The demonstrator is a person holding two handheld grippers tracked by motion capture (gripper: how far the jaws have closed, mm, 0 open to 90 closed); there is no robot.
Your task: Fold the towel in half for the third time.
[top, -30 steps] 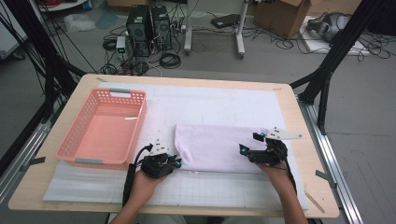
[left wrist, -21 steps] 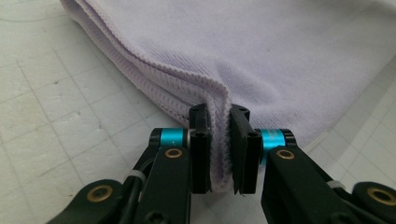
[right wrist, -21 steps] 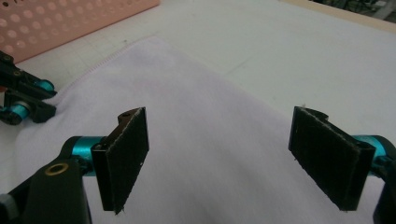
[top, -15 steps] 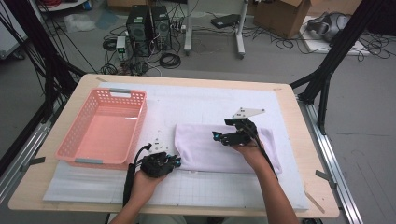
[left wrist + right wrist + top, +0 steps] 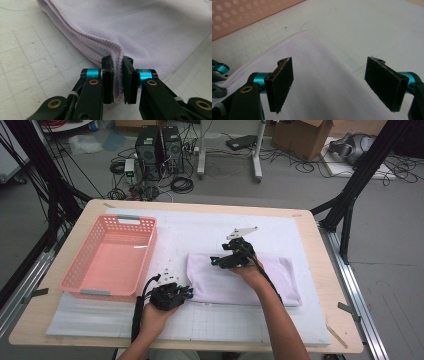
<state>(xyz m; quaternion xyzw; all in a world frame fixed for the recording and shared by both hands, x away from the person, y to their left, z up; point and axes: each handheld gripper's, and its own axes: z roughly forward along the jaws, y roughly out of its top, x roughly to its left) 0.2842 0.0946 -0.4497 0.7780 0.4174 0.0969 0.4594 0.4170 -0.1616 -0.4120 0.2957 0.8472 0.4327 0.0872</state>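
A folded lavender cloth [image 5: 240,282] lies on the white gridded mat [image 5: 200,227], to the right of the pink basket. My left gripper [image 5: 189,293] is at the cloth's near left corner. In the left gripper view its jaws [image 5: 118,80] are shut on the layered hem of the cloth [image 5: 150,30]. My right gripper [image 5: 216,261] hovers over the cloth's far left part, pointing left. In the right gripper view it [image 5: 332,85] stands wide open above the cloth [image 5: 312,57], with nothing between the pads.
An empty pink plastic basket [image 5: 152,247] stands on the left of the mat, and its perforated wall [image 5: 249,12] is ahead of the right gripper. The wooden table [image 5: 320,270] borders the mat. Computers, cables and boxes lie on the floor beyond.
My right gripper has travelled left across the cloth, from its right end to its far left part. The left gripper has stayed at the near left corner.
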